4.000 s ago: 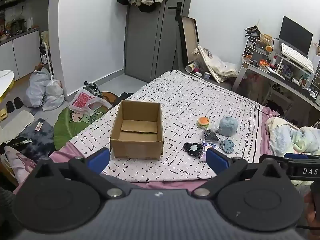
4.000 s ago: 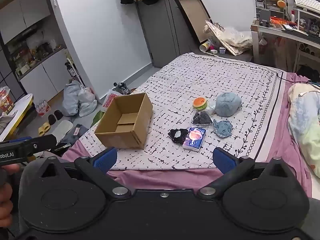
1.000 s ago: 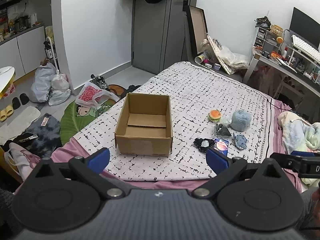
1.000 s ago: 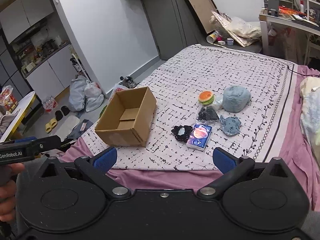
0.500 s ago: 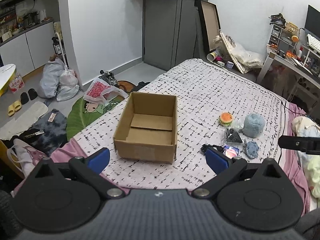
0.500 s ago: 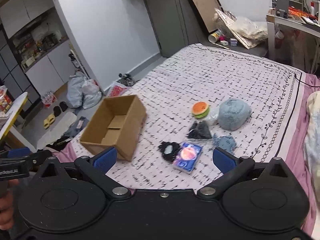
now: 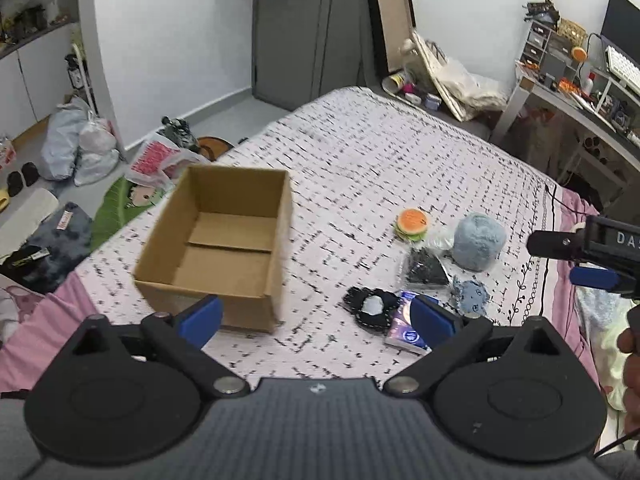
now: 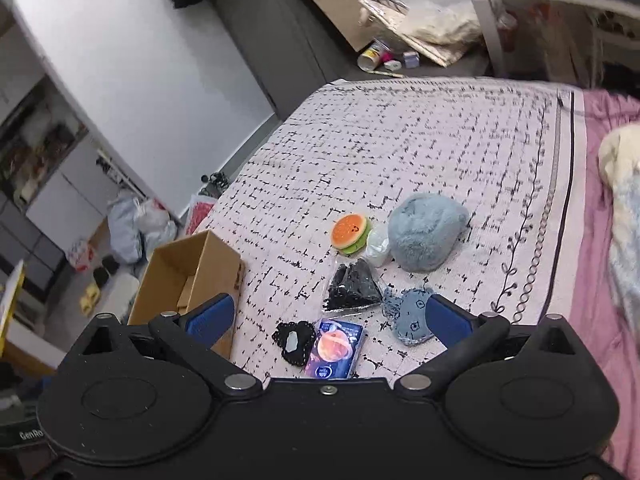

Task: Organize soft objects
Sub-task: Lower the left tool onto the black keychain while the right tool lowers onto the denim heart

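An open empty cardboard box [image 7: 224, 248] [image 8: 188, 276] sits on the patterned bed. Right of it lie soft items: a burger toy [image 7: 412, 220] [image 8: 351, 234], a fluffy blue-grey plush [image 7: 478, 242] [image 8: 426, 230], a black packet [image 7: 424, 268] [image 8: 354, 286], a small blue pouch [image 7: 468, 294] [image 8: 412, 316], a black patch [image 7: 370, 306] [image 8: 294, 340] and a blue tissue pack [image 7: 406, 330] [image 8: 334, 348]. My left gripper [image 7: 316, 316] is open and empty above the bed's near edge. My right gripper [image 8: 328, 320] is open and empty over the items; it also shows in the left wrist view [image 7: 588, 256].
The bedspread [image 7: 380, 152] reaches back to a grey door [image 7: 304, 28]. A desk with clutter [image 7: 576, 80] stands at the right. Bags [image 7: 80, 144] and a green mat [image 7: 120, 208] lie on the floor to the left. A blanket [image 8: 624, 208] lies on the bed's right.
Both grippers have moved forward and lower toward the bed. The right gripper now hangs close over the pile of items. Both stay open and empty.
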The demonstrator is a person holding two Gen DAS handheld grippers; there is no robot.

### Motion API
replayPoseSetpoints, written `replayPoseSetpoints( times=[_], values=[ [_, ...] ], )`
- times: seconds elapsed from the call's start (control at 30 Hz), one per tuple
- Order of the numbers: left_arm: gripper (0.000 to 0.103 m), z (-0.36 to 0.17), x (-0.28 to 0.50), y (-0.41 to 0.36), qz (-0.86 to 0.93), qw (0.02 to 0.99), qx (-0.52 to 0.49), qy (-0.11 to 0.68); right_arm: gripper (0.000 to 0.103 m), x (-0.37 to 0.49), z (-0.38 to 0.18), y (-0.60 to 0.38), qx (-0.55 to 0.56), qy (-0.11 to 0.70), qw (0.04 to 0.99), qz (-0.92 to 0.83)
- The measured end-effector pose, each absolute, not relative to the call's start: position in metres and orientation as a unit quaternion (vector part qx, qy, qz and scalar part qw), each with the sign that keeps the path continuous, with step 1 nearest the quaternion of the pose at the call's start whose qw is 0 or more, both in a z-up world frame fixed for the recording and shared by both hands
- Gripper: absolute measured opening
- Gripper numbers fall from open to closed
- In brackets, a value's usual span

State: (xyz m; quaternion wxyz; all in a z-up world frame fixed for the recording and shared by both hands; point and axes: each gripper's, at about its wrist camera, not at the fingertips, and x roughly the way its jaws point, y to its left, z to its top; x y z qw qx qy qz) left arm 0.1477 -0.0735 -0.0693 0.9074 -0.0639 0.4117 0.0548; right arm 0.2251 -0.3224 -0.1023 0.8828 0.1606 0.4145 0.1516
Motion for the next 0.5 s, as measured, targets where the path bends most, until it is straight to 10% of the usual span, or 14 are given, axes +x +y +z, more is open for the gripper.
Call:
replayPoseSetpoints(
  times=[0.5],
  values=[
    [0.081,-0.129,0.205,-0.092,0.082,0.879,-0.11,0.457,0.086,0.252,-0.181,-0.33,0.204,0.453,0.857,0.136]
  ],
)
